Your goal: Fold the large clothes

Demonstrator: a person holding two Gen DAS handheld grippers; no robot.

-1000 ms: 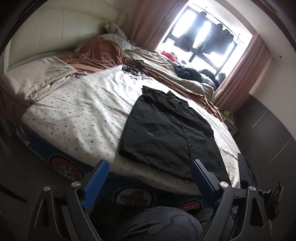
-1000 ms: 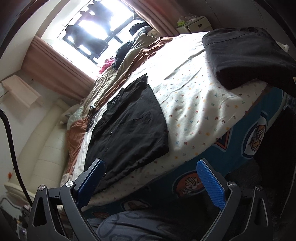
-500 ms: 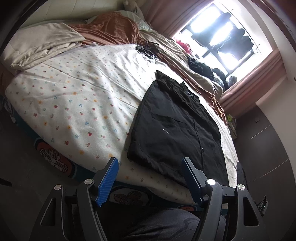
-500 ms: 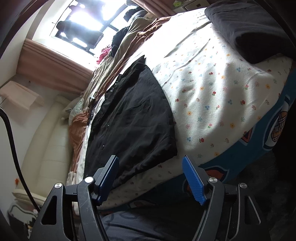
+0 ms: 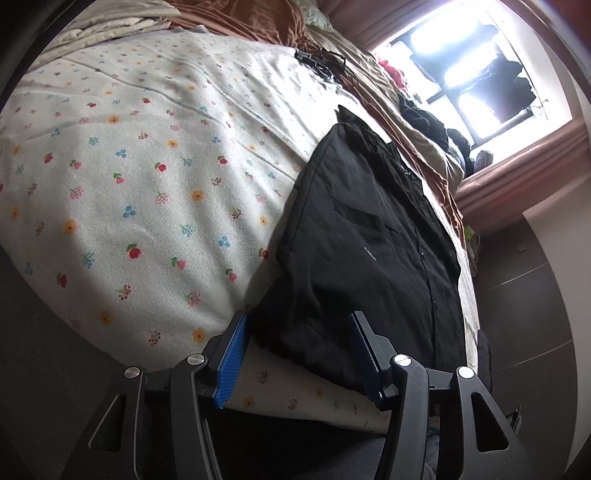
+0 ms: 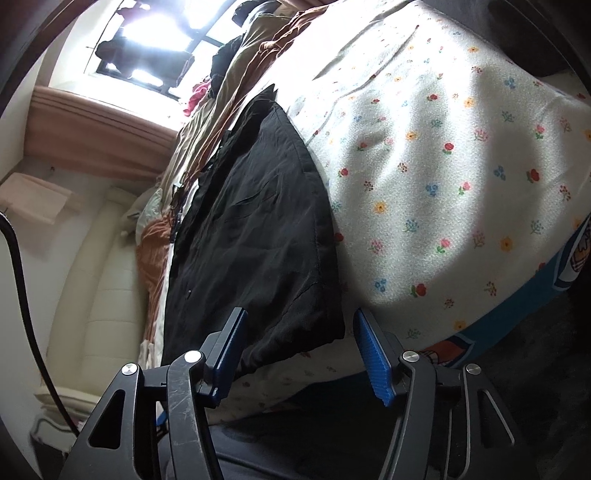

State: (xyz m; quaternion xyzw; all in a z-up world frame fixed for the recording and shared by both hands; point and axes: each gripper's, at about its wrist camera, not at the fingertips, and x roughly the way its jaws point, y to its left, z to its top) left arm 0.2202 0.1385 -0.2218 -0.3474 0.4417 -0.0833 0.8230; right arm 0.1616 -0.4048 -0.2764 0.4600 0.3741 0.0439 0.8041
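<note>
A black button-up shirt lies flat on the floral bedsheet, its sides folded in and its hem at the near bed edge. My left gripper is open, its blue fingers straddling the shirt's near left hem corner. In the right wrist view the same shirt runs away from me, and my right gripper is open around the near right hem corner. Neither gripper has closed on the cloth.
Brown and beige bedding is bunched at the head of the bed. Black cables lie beyond the shirt. Dark clothes hang at the bright window. The mattress side is blue patterned. A cream headboard stands at the left.
Both grippers have moved down and forward to the bed edge. Their fingers have narrowed and now straddle the shirt's two near hem corners.
</note>
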